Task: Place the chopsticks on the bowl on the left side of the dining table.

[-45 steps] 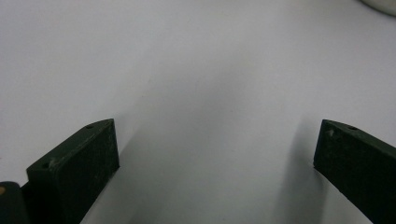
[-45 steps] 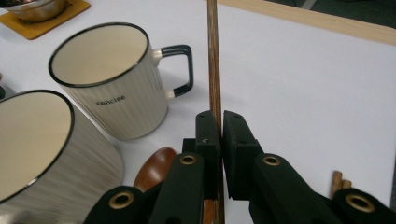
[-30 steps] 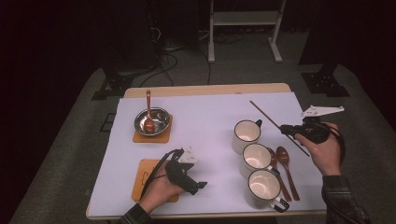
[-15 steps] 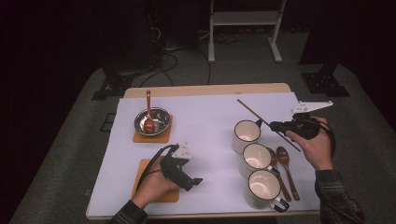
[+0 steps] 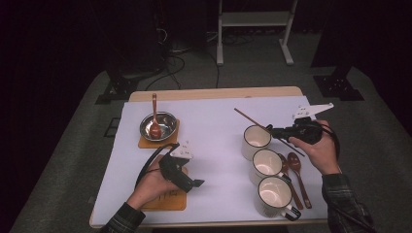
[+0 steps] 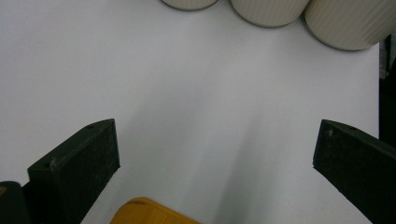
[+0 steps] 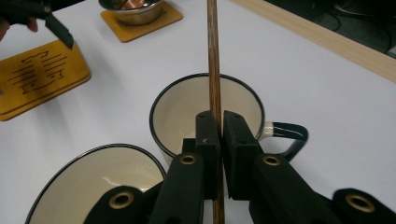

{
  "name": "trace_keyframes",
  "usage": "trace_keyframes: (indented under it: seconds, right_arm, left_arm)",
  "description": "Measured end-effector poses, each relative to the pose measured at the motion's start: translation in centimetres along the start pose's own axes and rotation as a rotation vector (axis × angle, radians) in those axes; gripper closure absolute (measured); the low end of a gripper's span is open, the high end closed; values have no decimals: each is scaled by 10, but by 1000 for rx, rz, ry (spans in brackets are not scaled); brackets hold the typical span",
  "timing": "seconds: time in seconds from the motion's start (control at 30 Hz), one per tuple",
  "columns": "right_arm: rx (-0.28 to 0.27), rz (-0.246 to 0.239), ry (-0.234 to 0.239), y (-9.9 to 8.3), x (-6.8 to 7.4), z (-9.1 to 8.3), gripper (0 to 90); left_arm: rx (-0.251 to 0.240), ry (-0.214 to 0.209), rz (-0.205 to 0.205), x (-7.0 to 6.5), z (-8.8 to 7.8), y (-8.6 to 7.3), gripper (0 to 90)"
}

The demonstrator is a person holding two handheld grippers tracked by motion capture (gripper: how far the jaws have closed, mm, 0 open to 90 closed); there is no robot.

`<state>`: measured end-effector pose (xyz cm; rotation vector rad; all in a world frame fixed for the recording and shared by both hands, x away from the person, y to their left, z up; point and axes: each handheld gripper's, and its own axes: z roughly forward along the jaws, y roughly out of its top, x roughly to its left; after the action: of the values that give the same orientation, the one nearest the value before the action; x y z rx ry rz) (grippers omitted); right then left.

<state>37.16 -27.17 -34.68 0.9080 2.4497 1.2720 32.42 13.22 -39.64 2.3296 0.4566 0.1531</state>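
The left tool (image 5: 194,183) sits low over the near-left part of the surface (image 5: 214,121), gripped from behind by the left hand (image 5: 153,184), whose forearm comes in from the bottom edge. Its jaws point toward the right and stand wide apart with nothing between them. A cable loops from its back around the hand. The right tool (image 5: 272,131) is held up at the right side by the right hand (image 5: 318,148), in a plaid sleeve, with the wrist bent inward so that the jaws point left. Those jaws are pressed together on a thin wooden stick (image 7: 214,60), which crosses them and slants away beyond the tips.
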Motion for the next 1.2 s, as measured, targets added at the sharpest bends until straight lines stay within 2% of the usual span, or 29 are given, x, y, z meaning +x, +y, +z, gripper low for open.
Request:
trace_keyframes:
  seconds: [0.27,0.6,0.83,1.2]
  right_arm:
    - [27,-35,40,4,5,12,847]
    - [53,-82,91,11,11,23,847]
    - [68,-119,145,16,17,31,847]
    - [113,-165,209,23,27,43,847]
  left_arm:
    - [-10,-26,21,4,-6,4,0]
    - [-43,-36,48,13,-19,14,0]
    - [-42,-70,77,17,-24,22,0]
    - [-55,-71,118,16,-31,37,0]
